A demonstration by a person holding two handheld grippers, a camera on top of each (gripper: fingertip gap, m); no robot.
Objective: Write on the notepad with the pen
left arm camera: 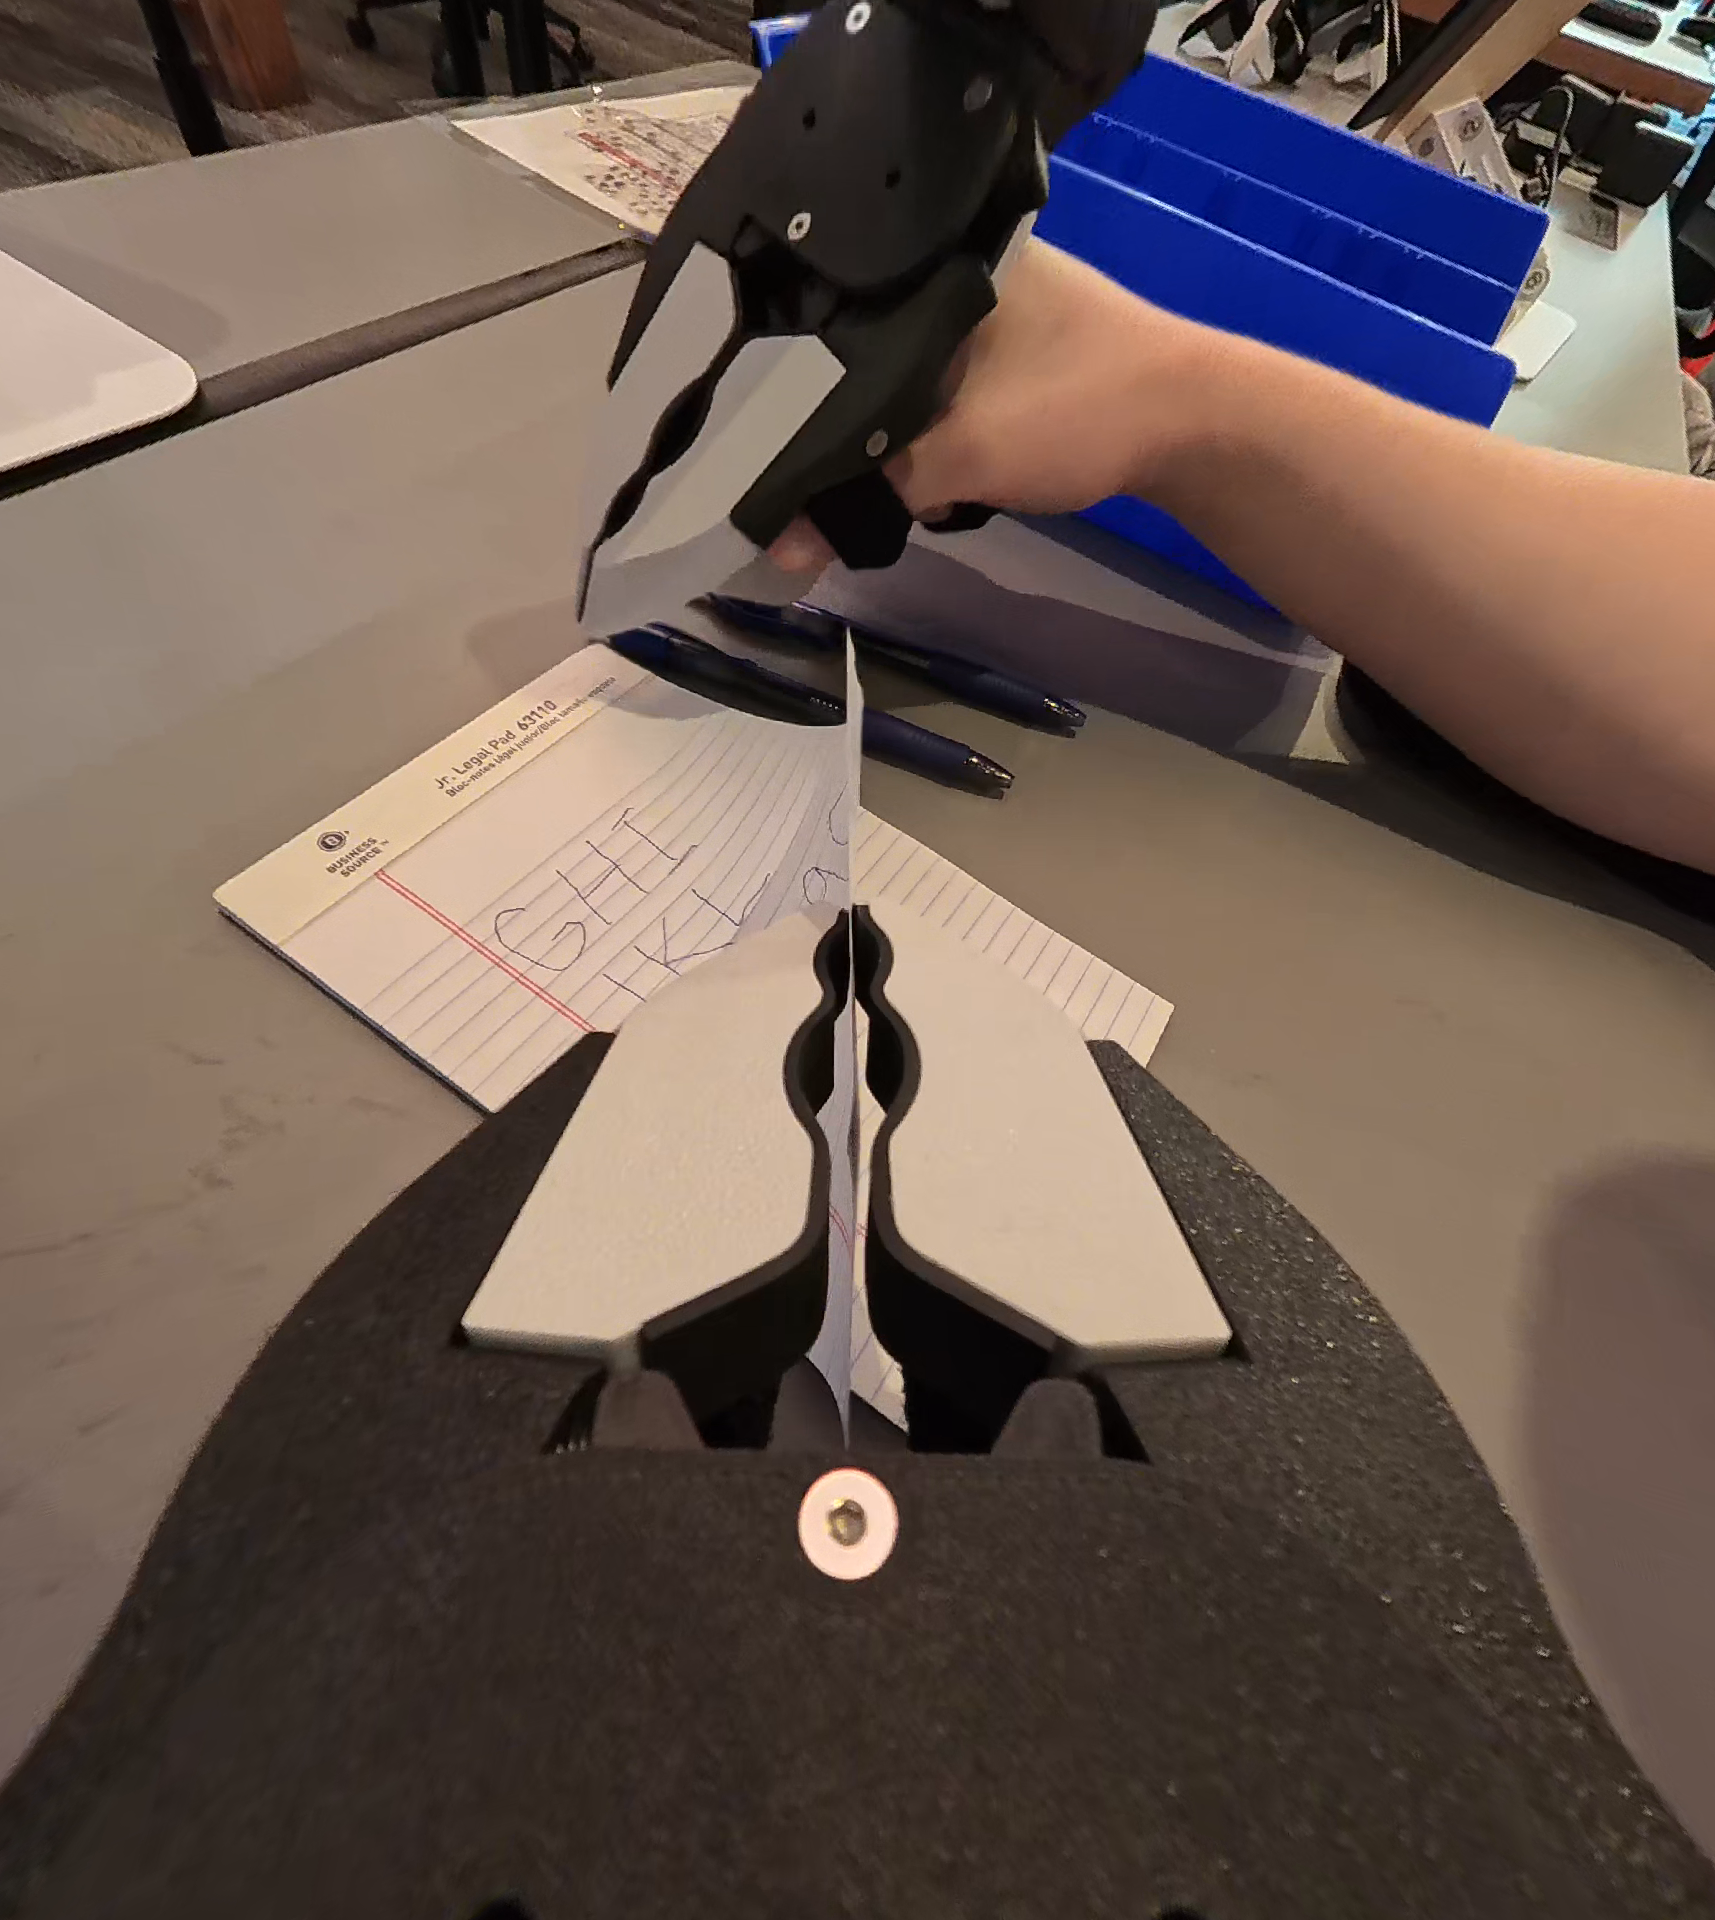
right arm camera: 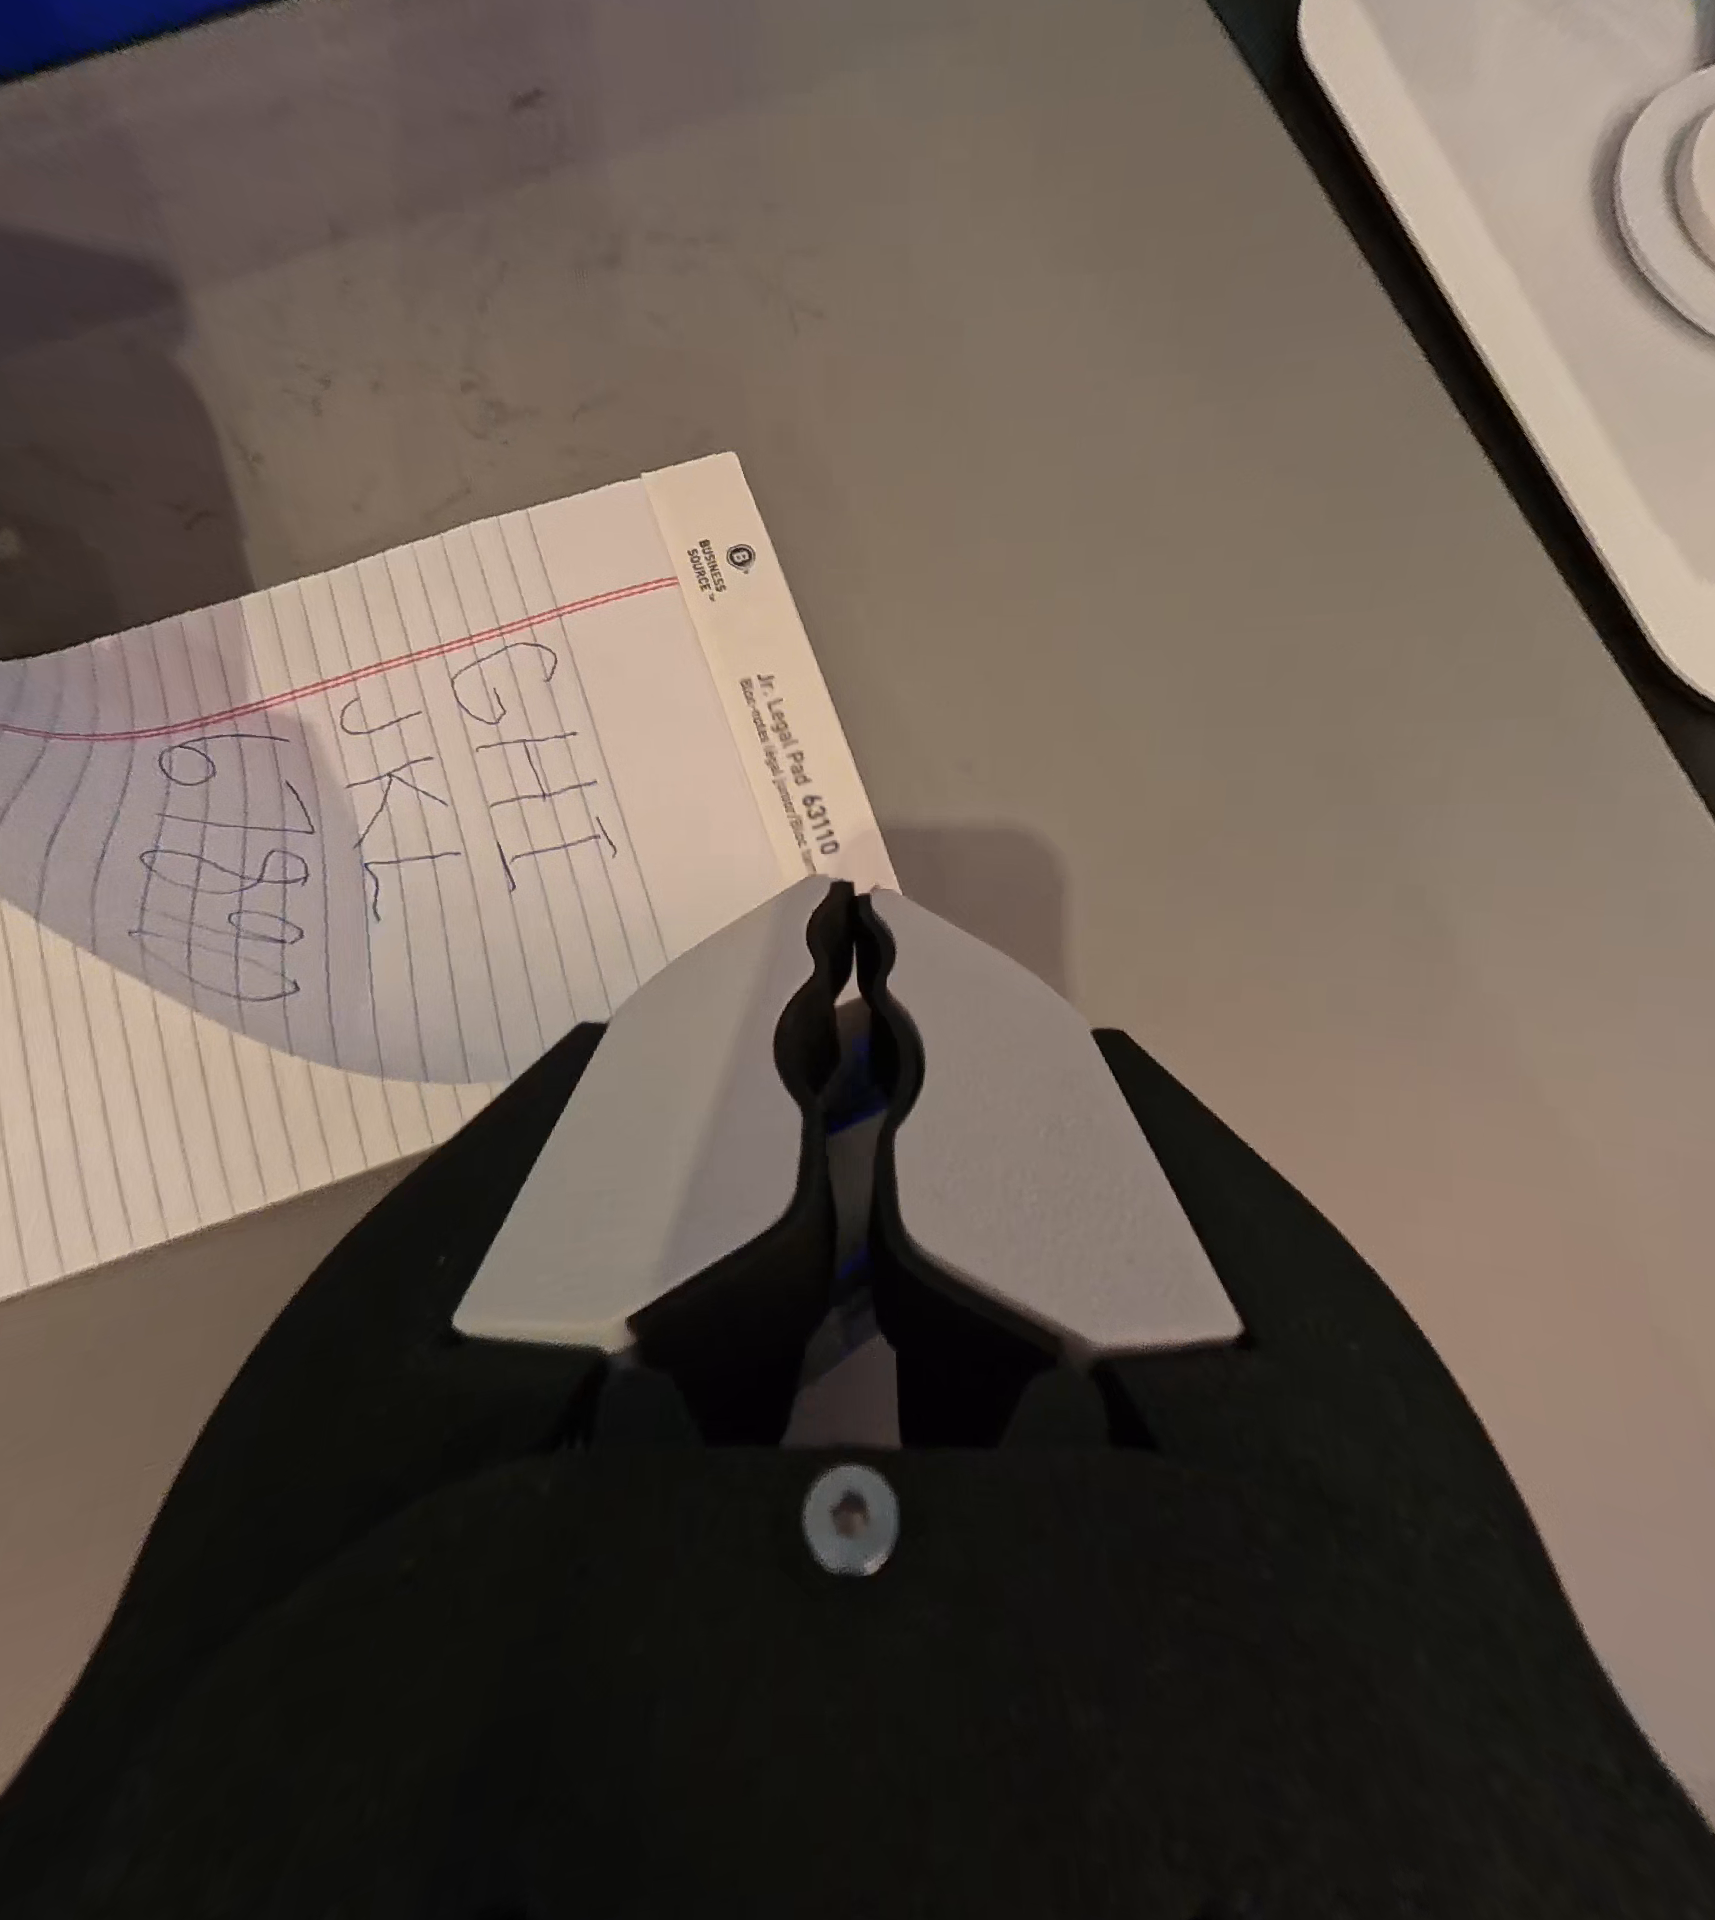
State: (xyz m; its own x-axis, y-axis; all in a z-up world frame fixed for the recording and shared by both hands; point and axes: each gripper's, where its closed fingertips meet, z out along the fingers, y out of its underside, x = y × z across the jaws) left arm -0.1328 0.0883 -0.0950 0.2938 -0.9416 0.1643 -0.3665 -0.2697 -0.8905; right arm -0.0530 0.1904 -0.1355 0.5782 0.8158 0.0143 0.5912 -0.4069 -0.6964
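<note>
A white lined notepad lies on the grey table, its top sheet bearing blue handwriting. My left gripper is shut on the free end of that top sheet and holds it lifted, so it shows edge-on. In the right wrist view the sheet curls up to the left off the notepad, baring a blank page. My right gripper is shut with its tips at the pad's header corner; it also shows in the left wrist view. Two blue pens lie on the table just behind the pad.
A person's hand and forearm hold the right gripper and reach in from the right. A white tray lies beyond a table seam, also in the left wrist view. Blue bins stand at the back right. A laminated sheet lies far back. Left tips to right tips: about 15 centimetres.
</note>
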